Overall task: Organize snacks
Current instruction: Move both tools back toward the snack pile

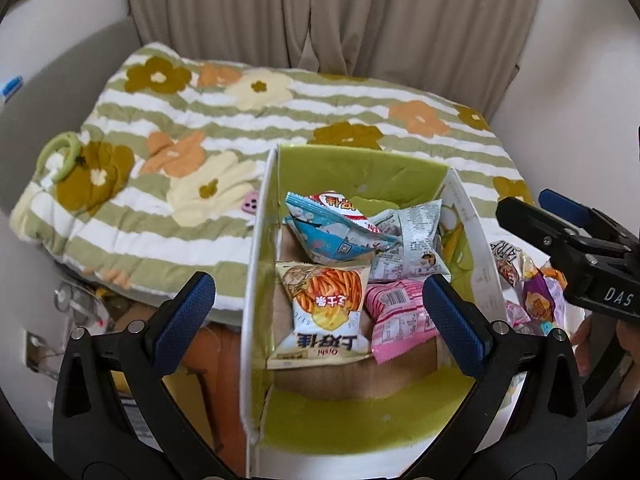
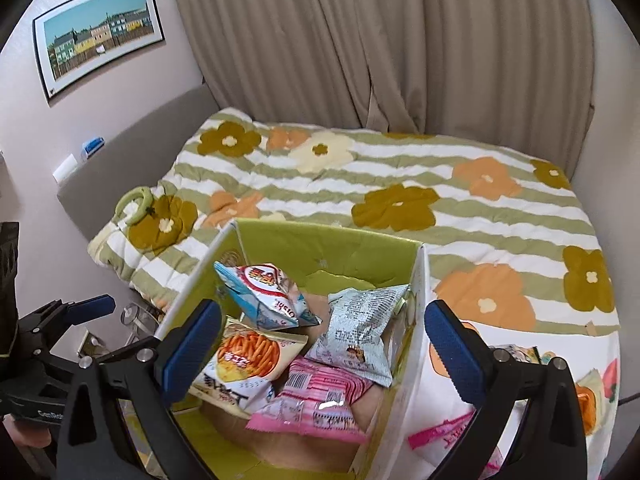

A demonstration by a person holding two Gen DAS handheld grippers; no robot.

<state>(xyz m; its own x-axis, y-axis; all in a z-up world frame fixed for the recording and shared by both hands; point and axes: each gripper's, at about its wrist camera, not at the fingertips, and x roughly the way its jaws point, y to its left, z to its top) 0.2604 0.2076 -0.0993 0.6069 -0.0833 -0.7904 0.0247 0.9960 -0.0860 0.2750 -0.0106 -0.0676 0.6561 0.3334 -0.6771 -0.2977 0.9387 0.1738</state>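
A green-lined cardboard box (image 1: 256,280) (image 2: 332,240) stands on the bed. It holds several snack bags: a cream Oishi stick bag (image 1: 320,312) (image 2: 240,364), a pink bag (image 1: 396,316) (image 2: 316,404), a silver bag (image 1: 416,240) (image 2: 360,328) and a blue-and-red bag (image 1: 332,228) (image 2: 264,292). My left gripper (image 1: 320,320) is open and empty above the box. My right gripper (image 2: 324,356) is open and empty, over the box's right wall; it shows at the right of the left wrist view (image 1: 560,236). More loose snacks (image 1: 532,292) (image 2: 448,436) lie right of the box.
A striped flower quilt (image 1: 240,120) (image 2: 400,184) covers the bed. A green ring (image 1: 60,152) (image 2: 134,204) and a small pink object (image 1: 251,202) lie on it. Curtains (image 2: 360,40) hang behind. A framed picture (image 2: 100,32) hangs on the left wall.
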